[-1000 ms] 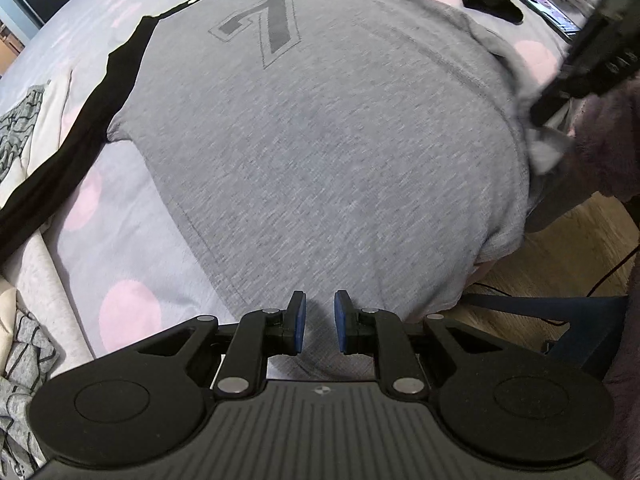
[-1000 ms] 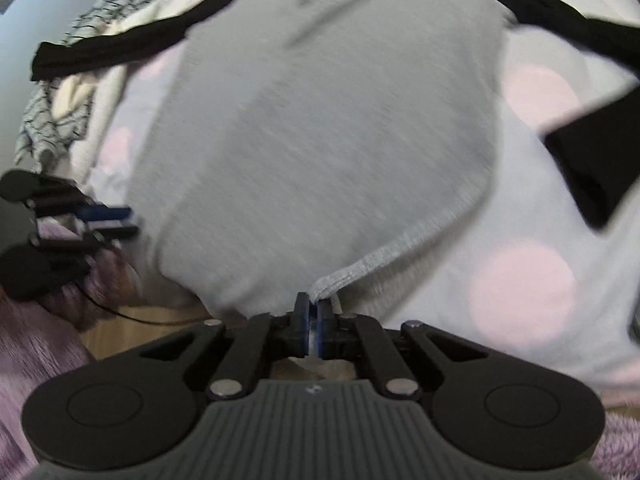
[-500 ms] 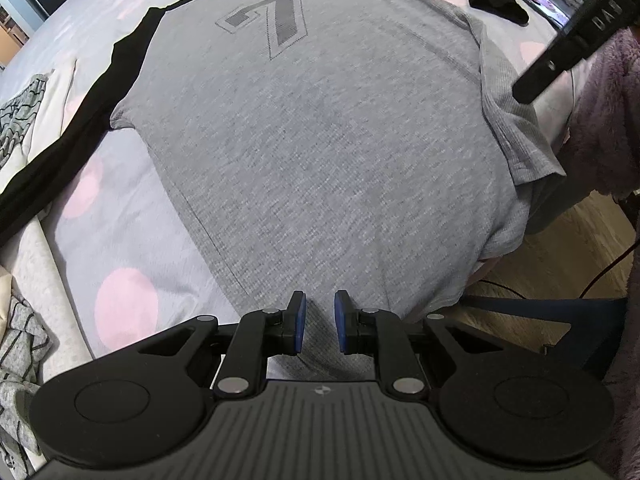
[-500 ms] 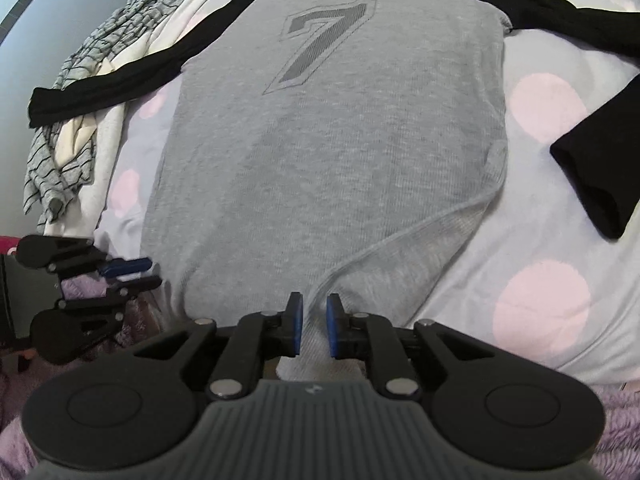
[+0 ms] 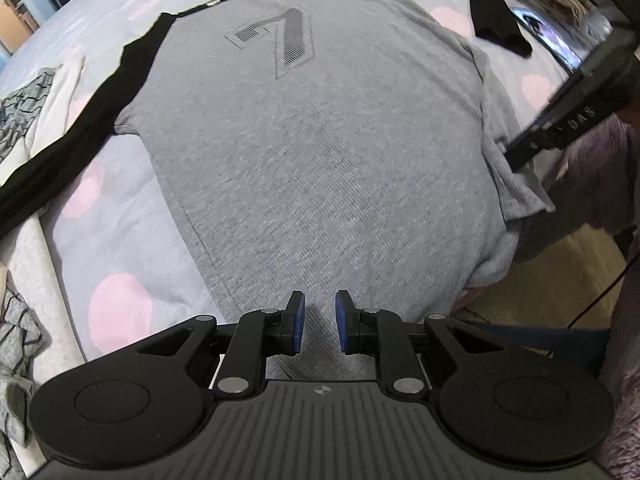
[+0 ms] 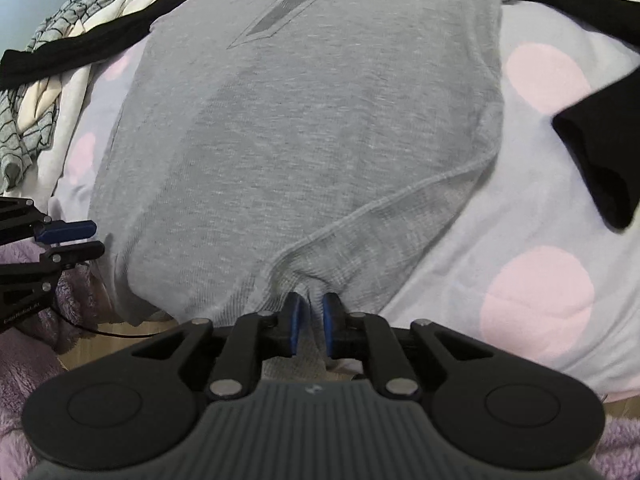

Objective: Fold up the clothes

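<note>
A grey shirt (image 5: 320,140) with black sleeves and a dark "7" lies front up on the dotted bed; the right wrist view shows the same shirt (image 6: 300,140). My left gripper (image 5: 319,320) hovers over the hem, open, nothing pinched. My right gripper (image 6: 311,320) is at the hem's right corner, where a turned-over flap (image 6: 400,232) bunches at its tips. Its jaws are closing, with a gap still showing and cloth under it. Each gripper appears in the other's view: the right gripper (image 5: 516,160) and the left gripper (image 6: 92,238). One black cuff (image 6: 600,152) lies loose at the right.
Striped grey and cream clothes (image 6: 36,120) are piled at the bed's left side. A lit screen (image 5: 552,36) lies at the far right corner. The bed edge drops to a wooden floor (image 5: 540,280) with a cable. A fuzzy purple sleeve (image 5: 600,168) is beside the right gripper.
My right gripper was shut on the hem corner a second ago. It let go, the corner dropped onto the bed, and the gripper has sunk back toward it. The left gripper stayed put.
</note>
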